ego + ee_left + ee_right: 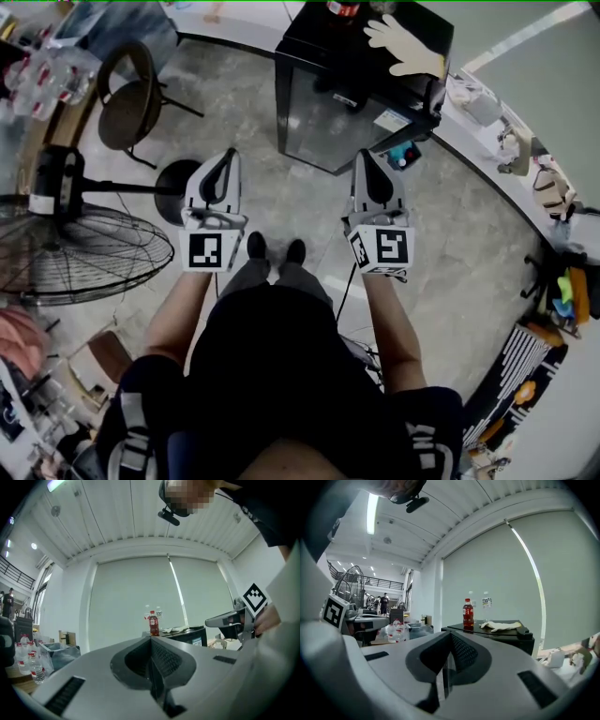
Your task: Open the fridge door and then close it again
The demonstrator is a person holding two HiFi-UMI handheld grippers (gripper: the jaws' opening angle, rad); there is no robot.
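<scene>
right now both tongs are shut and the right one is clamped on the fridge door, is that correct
Not quite. The right tongs are shut, but on nothing. The right gripper view shows their jaws together and empty, with the fridge standing apart beyond them. The left tongs are shut too, as you said.

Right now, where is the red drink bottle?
In the right gripper view, the red drink bottle stands on top of the small black fridge, left of the pale glove.
</scene>
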